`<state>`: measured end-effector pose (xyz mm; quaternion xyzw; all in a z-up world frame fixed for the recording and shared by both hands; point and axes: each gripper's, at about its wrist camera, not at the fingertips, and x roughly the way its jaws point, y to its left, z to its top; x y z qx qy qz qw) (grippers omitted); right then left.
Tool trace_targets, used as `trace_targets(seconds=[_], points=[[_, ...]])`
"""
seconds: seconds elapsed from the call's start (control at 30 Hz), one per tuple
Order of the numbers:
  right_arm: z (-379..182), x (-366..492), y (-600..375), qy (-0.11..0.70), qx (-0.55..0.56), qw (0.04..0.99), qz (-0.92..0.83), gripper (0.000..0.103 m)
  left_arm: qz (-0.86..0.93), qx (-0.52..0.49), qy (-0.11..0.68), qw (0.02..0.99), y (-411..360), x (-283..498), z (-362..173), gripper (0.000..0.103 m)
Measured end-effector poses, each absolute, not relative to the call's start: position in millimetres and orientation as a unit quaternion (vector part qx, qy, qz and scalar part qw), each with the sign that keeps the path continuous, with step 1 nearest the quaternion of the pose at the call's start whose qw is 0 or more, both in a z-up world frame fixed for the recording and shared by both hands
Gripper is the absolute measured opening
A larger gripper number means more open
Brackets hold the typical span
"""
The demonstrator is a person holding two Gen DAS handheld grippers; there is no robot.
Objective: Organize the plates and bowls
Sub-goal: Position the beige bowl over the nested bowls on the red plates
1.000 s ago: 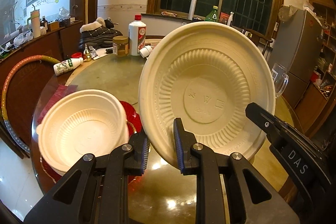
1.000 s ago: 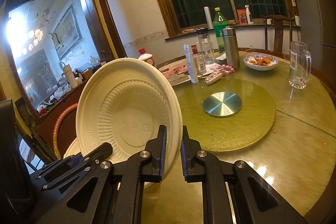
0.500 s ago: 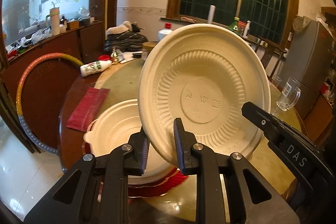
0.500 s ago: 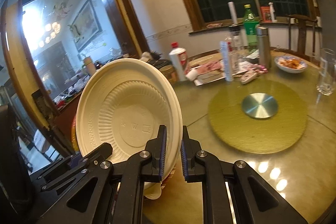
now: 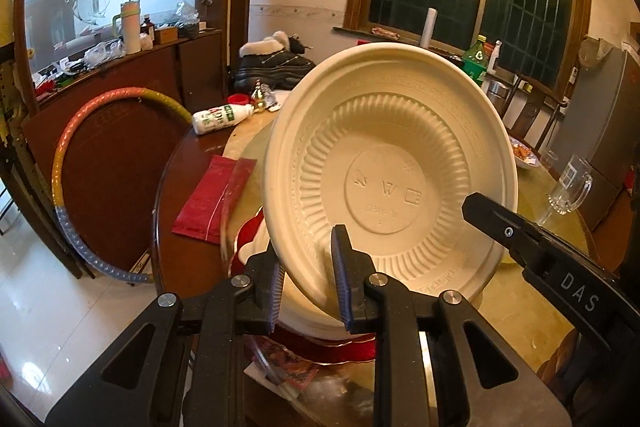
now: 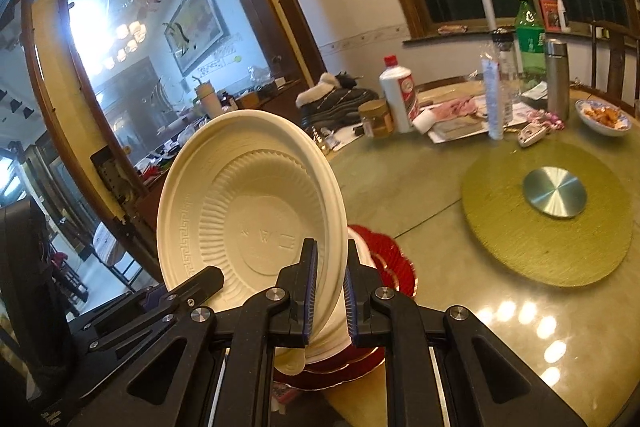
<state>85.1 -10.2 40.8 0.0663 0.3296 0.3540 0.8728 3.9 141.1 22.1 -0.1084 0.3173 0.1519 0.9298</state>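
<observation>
Spanning everything ahead of both sets of jaws, the round glass-topped wooden table [image 6: 500,315] carries the work. Next in size, the cream moulded-pulp disposable plate [image 5: 390,179] stands tilted on edge between the two tools, its embossed underside facing both cameras. Below and just beyond the jaws sits a stack of cream disposable bowls [image 6: 362,255] on red gold-edged plates [image 6: 394,259]; the held plate's lower edge hangs close above that stack (contact cannot be confirmed).

The left gripper [image 5: 308,287] is closed on the plate's lower rim, one pad on each face. The right gripper [image 6: 330,291] is likewise clamped on the rim at the plate's opposite side, jaws narrow.

Assessment: the plate appears very light, thin and somewhat flexible, with a matte surface unlikely to slip. The flat patterned rim is the proper hold; excess squeeze could crease it. A single grip should suffice.

Smallest items, well beyond the jaws: a clear glass mug [image 5: 568,185] and a white toppled bottle [image 5: 220,115].
</observation>
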Motion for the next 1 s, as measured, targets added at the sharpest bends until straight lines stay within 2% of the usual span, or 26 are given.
trace_targets(seconds=[1.0], points=[[41, 85, 29, 0.375, 0.050, 0.850, 0.366, 0.012, 0.146, -0.127, 0.357, 0.914, 177, 7, 15, 0.020]])
